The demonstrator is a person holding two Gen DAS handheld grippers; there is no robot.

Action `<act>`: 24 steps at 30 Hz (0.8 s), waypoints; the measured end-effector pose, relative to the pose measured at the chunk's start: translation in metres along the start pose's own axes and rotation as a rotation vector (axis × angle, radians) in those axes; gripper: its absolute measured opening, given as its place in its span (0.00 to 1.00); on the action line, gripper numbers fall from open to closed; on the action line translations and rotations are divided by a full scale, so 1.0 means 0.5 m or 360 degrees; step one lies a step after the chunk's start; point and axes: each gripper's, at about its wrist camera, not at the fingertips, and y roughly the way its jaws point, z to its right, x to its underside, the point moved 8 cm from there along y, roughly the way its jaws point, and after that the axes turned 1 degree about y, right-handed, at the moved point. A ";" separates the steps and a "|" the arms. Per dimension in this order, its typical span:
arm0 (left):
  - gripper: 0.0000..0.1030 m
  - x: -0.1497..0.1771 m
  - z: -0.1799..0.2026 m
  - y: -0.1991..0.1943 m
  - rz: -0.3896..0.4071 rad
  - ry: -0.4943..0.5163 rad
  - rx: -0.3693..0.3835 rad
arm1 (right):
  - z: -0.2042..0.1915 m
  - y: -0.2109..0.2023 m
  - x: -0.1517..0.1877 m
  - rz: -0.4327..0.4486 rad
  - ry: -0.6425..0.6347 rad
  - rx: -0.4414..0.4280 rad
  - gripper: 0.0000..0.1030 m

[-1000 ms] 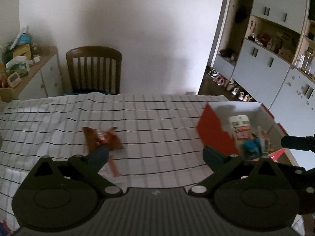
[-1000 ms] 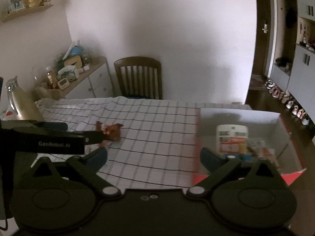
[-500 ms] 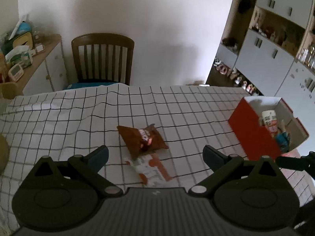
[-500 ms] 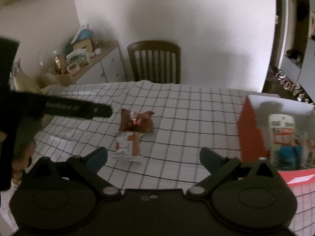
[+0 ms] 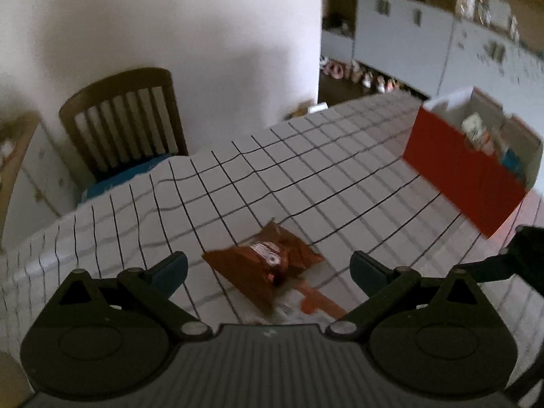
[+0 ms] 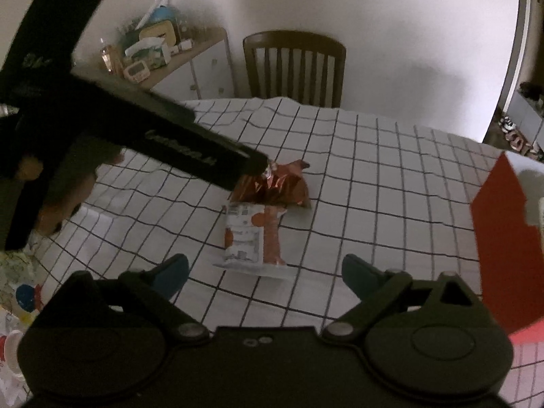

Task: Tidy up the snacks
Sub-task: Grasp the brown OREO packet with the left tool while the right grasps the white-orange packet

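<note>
On the checked tabletop (image 6: 374, 176), at the left of the right wrist view, the left claw (image 5: 268, 268) is seen reaching in over the brown snack bag (image 5: 268, 265); in its own view its fingers are spread wide to either side of the bag, nothing being pinched, and the bag is framed squarely between them, apparently so that it can be closed upon next; contact with the foil cannot be told from either view. Just below the brown bag, and touching or slightly overlapped by it, a white-and-orange packet (image 6: 253, 238) is laid flat on the cloth; it is lined up in front of the right claw (image 6: 261, 272), whose fingers are likewise held apart and empty, above and short of the packet. Both loose snacks are thus kept at mid-table, each addressed by its own claw, which suggests a paired pick-up. Behind, a wooden chair (image 6: 295, 64) is pushed against the far edge. At the right edge the red box (image 5: 465, 170) is stood open-topped, with several packets already visible inside; it is judged to be the destination, well apart from the two snacks, so a carry across the cloth would be required.
</note>
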 end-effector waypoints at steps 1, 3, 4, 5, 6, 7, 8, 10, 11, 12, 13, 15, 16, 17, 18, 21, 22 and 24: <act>0.99 -0.004 -0.004 0.016 -0.0024 0.0035 -0.0007 | 0.000 0.011 0.000 -0.0009 0.0005 0.0003 0.94; 0.99 -0.009 -0.007 0.047 -0.0069 0.0108 0.0009 | 0.000 0.033 0.001 -0.0034 0.0010 0.0001 0.94; 0.99 -0.011 -0.006 0.059 -0.0088 0.0142 0.0022 | -0.001 0.044 0.001 -0.0044 0.0010 -0.0001 0.94; 0.99 -0.012 -0.005 0.075 -0.0114 0.0183 0.0044 | -0.001 0.054 0.000 -0.0052 0.0008 -0.0002 0.94; 0.99 -0.013 -0.005 0.088 -0.0136 0.0216 0.0064 | -0.002 0.065 -0.001 -0.0061 0.0006 -0.0003 0.93; 0.99 -0.011 -0.005 0.106 -0.0166 0.0257 0.0084 | -0.003 0.077 -0.002 -0.0073 0.0007 -0.0004 0.92; 0.99 -0.011 -0.005 0.120 -0.0191 0.0294 0.0092 | -0.003 0.089 -0.004 -0.0085 0.0005 -0.0006 0.92; 0.99 -0.011 -0.006 0.146 -0.0230 0.0362 0.0096 | -0.007 0.113 -0.007 -0.0108 -0.0014 -0.0004 0.90; 0.99 -0.010 -0.005 0.156 -0.0253 0.0377 0.0125 | -0.009 0.123 -0.008 -0.0118 -0.0029 -0.0005 0.89; 0.99 -0.009 -0.004 0.166 -0.0278 0.0388 0.0159 | -0.012 0.133 -0.008 -0.0130 -0.0050 -0.0010 0.89; 0.99 -0.007 -0.001 0.178 -0.0302 0.0407 0.0186 | -0.015 0.145 -0.009 -0.0141 -0.0074 -0.0006 0.88; 0.99 -0.006 0.000 0.197 -0.0328 0.0448 0.0205 | -0.019 0.161 -0.013 -0.0150 -0.0091 -0.0008 0.88; 0.99 -0.006 0.002 0.207 -0.0336 0.0463 0.0217 | -0.021 0.169 -0.015 -0.0154 -0.0099 -0.0009 0.88; 0.99 -0.005 0.004 0.216 -0.0347 0.0469 0.0229 | -0.024 0.176 -0.018 -0.0153 -0.0105 -0.0008 0.88; 0.99 -0.003 0.005 0.226 -0.0371 0.0475 0.0237 | -0.026 0.183 -0.019 -0.0157 -0.0105 -0.0012 0.88; 0.99 0.004 0.009 0.245 -0.0411 0.0489 0.0293 | -0.035 0.204 -0.020 -0.0177 -0.0127 -0.0023 0.87; 0.98 0.007 0.010 0.250 -0.0422 0.0493 0.0312 | -0.039 0.210 -0.019 -0.0182 -0.0138 -0.0029 0.86; 0.98 0.012 0.008 0.254 -0.0431 0.0500 0.0329 | -0.043 0.220 -0.016 -0.0199 -0.0153 -0.0031 0.83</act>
